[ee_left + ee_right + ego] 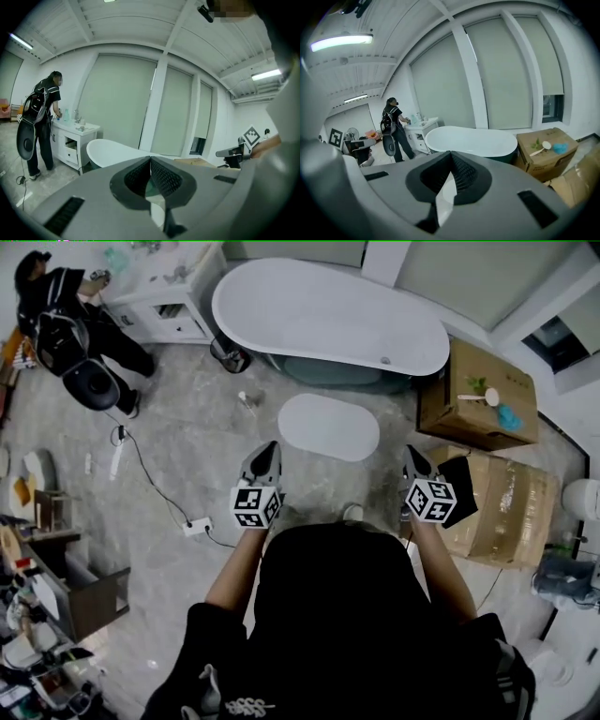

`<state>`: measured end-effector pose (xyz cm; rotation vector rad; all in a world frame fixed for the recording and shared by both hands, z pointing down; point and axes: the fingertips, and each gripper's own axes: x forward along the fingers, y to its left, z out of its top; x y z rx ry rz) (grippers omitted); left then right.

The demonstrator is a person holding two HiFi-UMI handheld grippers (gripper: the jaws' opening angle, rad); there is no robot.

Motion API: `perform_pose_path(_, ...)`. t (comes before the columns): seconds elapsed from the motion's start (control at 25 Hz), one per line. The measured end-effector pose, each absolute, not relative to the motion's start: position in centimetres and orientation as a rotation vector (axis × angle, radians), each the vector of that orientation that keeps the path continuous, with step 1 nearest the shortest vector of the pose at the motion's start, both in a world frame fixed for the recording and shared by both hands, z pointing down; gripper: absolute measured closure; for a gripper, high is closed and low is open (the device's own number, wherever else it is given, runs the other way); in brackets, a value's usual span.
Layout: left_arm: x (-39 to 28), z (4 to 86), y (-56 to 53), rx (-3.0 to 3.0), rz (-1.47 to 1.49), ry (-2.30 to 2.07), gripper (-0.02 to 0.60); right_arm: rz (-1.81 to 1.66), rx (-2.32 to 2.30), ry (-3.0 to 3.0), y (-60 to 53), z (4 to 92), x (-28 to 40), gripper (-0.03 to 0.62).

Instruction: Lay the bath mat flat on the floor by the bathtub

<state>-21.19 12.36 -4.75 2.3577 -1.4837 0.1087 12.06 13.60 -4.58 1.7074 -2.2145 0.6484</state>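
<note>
The bath mat (328, 426) is lying flat on the floor, just in front of the bathtub (328, 320). I'm holding my left tongs (269, 450) and right tongs (413, 456) on its near side, both pinched closed on nothing. A cardboard box (478, 395) is sitting to the right.

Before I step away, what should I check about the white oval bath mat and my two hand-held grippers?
1. White oval bath mat lies flat on the grey marbled floor: ok.
2. Mat sits beside the white freestanding bathtub, apart from it: ok.
3. Left hand-held gripper shut, nothing between its jaws: ok.
4. Right hand-held gripper shut, empty: ok.
5. White power strip with its cable lies on the floor at the left, a likely trip risk: not ok.
</note>
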Motion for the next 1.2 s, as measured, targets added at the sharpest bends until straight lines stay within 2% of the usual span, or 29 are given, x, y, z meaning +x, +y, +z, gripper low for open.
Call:
perform_pose_path(0.16, -14.1, -7.0, 10.1, 2.391, 0.074, -1.493, 0.561, 0.485, 1.717, -2.240, 13.4, -7.6, 18.1, 0.571)
perform_pose_path(0.36, -8.1, -7.6, 8.8, 2.457, 0.075, -1.434, 0.561, 0.407, 1.743, -2.238, 13.2, -8.9, 22.2, 0.571)
perform_pose_path(0.64, -5.6, -7.2, 5.4, 2.513, 0.155, -1.399, 0.561, 0.441, 1.864, -2.269, 10.5, -11.2, 24.7, 0.571)
perform_pose_path(0.88, -3.6, -8.1, 4.9, 2.507, 0.094, -1.401, 0.561, 0.301, 1.859, -2.241, 9.3, -11.8, 25.9, 0.572)
perform_pose_path(1.2, -1.1, -8.0, 5.9, 2.491, 0.067, -1.403, 0.561, 0.279, 1.840, -2.251, 9.6, -11.2, 26.2, 0.571)
